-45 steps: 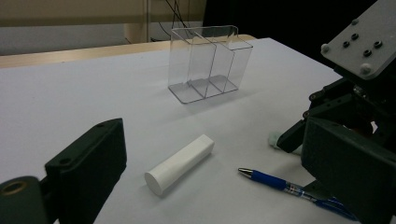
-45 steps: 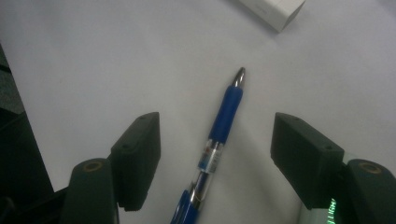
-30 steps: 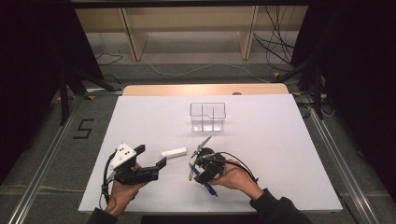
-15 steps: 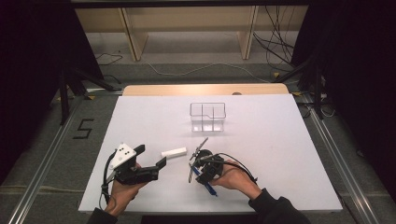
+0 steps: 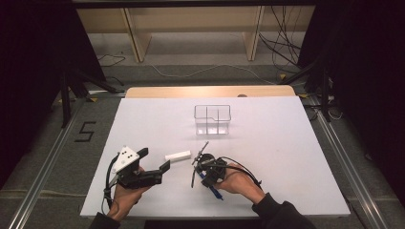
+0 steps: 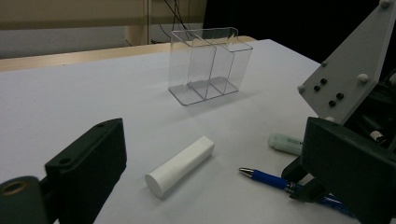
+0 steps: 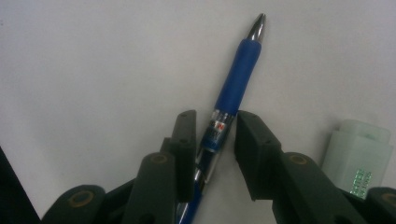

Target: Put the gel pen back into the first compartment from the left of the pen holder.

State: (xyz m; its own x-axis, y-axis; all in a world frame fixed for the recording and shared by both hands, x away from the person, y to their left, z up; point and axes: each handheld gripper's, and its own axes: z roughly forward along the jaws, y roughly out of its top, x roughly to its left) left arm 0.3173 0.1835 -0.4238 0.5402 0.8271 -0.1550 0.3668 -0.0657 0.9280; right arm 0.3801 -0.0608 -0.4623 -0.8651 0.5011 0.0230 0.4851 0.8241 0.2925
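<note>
Table (image 5: 296, 157): white sheet on a wooden top; all the work sits at its near edge, between the person's two hands.
Clear organiser (image 5: 212, 119): see-through box with three compartments, upright at mid-table, well beyond both grippers.
Left gripper (image 5: 160, 171): near left, jaws wide apart with nothing between them, aimed right toward the white cylinder.
Right gripper (image 7: 215, 140): near centre, pointing down at the table; the nearer of the two to the pen.
White cylinder (image 6: 180, 165): lying flat just right of the left gripper, apart from it.
Blue pen (image 7: 229, 107): flat on the table directly under the right gripper, long axis running along the jaws, tip pointing away from the hand.
Pale green cap (image 7: 357, 154): lying just beside the right gripper's outer jaw.
Grip state: the right jaws have just been closing and stand about a pen's width apart, one either side of the barrel; the left pad looks against it, the right shows a sliver of gap, so the pen is bracketed, not yet clamped.
Coming move: probably a last squeeze across the barrel, then a lift toward the organiser.
</note>
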